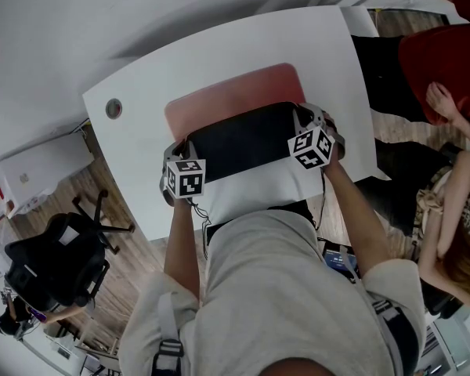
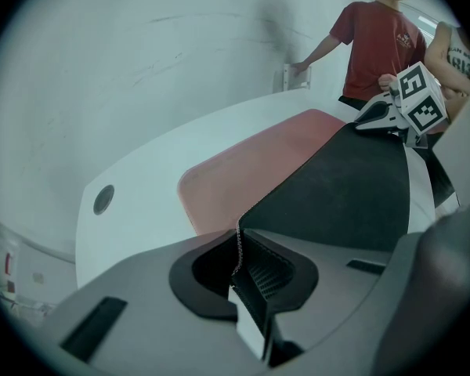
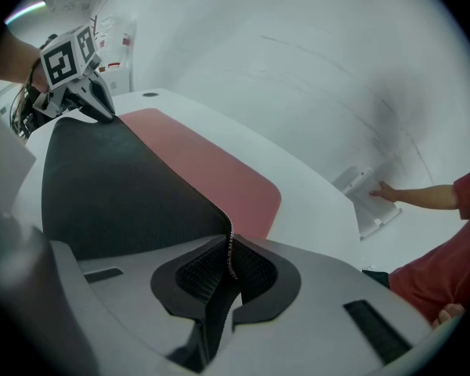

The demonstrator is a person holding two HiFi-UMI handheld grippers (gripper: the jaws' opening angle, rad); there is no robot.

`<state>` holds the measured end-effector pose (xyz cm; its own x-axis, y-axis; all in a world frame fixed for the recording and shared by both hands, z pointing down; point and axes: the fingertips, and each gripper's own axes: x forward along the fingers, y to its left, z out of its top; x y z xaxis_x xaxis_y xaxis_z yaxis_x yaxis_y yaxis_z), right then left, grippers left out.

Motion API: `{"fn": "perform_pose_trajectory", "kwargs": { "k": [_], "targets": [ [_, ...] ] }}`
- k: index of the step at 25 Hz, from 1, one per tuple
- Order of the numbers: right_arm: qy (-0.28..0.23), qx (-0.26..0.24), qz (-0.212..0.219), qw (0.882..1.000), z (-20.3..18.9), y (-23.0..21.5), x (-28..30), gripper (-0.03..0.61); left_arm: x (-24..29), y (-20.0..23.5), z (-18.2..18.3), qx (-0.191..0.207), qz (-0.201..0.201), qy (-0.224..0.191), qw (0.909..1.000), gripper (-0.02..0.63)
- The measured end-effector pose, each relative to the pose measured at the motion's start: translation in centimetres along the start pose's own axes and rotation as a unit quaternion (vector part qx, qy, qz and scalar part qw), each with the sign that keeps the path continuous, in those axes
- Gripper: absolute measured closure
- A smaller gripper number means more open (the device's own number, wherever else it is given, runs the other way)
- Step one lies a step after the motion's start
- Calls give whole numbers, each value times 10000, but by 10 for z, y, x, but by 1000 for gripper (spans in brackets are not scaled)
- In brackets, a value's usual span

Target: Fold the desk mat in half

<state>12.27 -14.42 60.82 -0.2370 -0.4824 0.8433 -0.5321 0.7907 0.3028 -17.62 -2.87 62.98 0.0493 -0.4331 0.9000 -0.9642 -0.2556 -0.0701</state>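
Note:
The desk mat (image 1: 235, 92) is pink on top and black underneath, and it lies on the white table (image 1: 141, 77). Its near half is lifted, so the black underside (image 1: 243, 143) faces up towards me. My left gripper (image 1: 180, 153) is shut on the mat's near left corner, and its own view shows the stitched edge (image 2: 236, 249) pinched between its jaws (image 2: 239, 245). My right gripper (image 1: 309, 122) is shut on the near right corner, where the edge (image 3: 230, 249) is likewise clamped. Each gripper shows in the other's view: the right gripper (image 2: 380, 116) and the left gripper (image 3: 94, 104).
A round cable hole (image 1: 113, 108) sits in the table's left part. A person in a red top (image 1: 442, 61) stands at the table's far right, and another person (image 1: 454, 210) is seated nearby. A black office chair (image 1: 63, 257) stands on the floor to my left.

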Motion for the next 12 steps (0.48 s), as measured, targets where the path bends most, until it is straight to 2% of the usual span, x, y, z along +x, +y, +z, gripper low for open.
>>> {"fn": "perform_pose_trajectory", "kwargs": {
  "k": [12],
  "targets": [
    [-7,-1,-25,10000,6,-7,3,525,3,4,8,-14,33,-26,10000,580]
  ]
}}
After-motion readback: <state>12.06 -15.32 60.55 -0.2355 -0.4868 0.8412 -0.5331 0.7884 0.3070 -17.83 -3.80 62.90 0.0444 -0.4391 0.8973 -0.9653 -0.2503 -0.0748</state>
